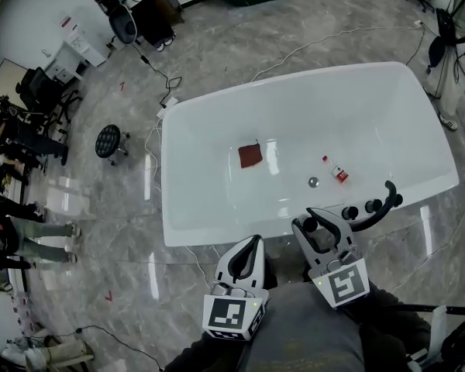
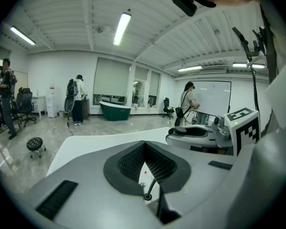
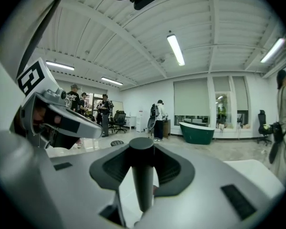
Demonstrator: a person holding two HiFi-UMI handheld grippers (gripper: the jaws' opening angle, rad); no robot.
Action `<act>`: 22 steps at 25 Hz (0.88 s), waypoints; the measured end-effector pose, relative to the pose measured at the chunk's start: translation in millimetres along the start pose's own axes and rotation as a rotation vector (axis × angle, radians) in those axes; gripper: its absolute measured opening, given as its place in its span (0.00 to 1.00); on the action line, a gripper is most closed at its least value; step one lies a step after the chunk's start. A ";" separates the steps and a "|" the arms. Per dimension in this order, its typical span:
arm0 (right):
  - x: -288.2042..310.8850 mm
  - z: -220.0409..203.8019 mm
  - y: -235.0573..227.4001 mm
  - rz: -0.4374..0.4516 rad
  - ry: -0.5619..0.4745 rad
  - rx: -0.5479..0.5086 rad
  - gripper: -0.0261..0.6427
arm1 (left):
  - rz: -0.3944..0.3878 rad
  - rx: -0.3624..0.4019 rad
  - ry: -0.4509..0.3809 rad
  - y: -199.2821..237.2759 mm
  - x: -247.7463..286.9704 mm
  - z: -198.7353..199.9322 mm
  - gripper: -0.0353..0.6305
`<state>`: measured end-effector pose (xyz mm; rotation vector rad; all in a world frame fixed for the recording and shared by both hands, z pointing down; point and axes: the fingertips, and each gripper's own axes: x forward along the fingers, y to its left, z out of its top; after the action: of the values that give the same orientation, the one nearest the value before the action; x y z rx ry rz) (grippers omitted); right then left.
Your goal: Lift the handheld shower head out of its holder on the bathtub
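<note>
Closest to us were the two marker cubes (image 1: 234, 315), one on each gripper, above grey clothing (image 1: 310, 343) at the bottom of the head view. Our left gripper (image 1: 255, 240) pointed toward the near rim of the white bathtub (image 1: 209, 235). Its jaws were drawn together, the tips meeting, with nothing held between them. Our right gripper (image 1: 324, 220) sat just beside it at the same rim. Its jaws stood wide and were clamped on the shower head (image 3: 142, 175), a dark, round-topped cylinder standing upright between the ribbed pads. Whether its lower end had cleared the holder we could not tell. Just to the right of that gripper, dark tap fittings (image 1: 373, 205) with round knobs and a curved black spout stood at the tub's edge. Inside the tub lay a red cloth (image 1: 250, 155). Well to its right was a small bottle (image 1: 335, 170) with red on it, and the drain (image 1: 313, 182) was just beside the bottle on the side nearer us. Around the tub spread a grey marble floor (image 1: 294, 37) crossed by cables (image 1: 310, 49), with a small round black stool (image 1: 108, 139) off to the tub's left. Far across the room, the right gripper view showed a dark green bathtub (image 3: 196, 131) and people (image 3: 158, 120) standing near it.
</note>
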<state>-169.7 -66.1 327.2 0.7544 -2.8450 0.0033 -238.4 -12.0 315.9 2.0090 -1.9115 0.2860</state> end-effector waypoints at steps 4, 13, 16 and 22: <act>-9.0 -3.5 1.4 0.095 -0.018 -0.028 0.25 | 0.073 -0.035 0.015 -16.0 -3.9 -14.0 0.06; -16.4 -9.7 7.1 0.255 -0.033 -0.054 0.25 | 0.257 -0.128 0.019 -28.1 -26.7 -33.5 0.06; -19.6 -8.1 16.4 0.284 -0.045 -0.068 0.25 | 0.300 -0.143 0.002 -27.5 -40.6 -39.1 0.06; -34.0 -4.2 35.9 0.324 -0.077 -0.113 0.25 | 0.329 -0.160 -0.055 -36.9 -63.5 -53.0 0.06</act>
<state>-157.6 -17.9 326.6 0.2710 -2.9759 -0.1401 -201.0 68.0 336.2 1.6140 -2.2214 0.1548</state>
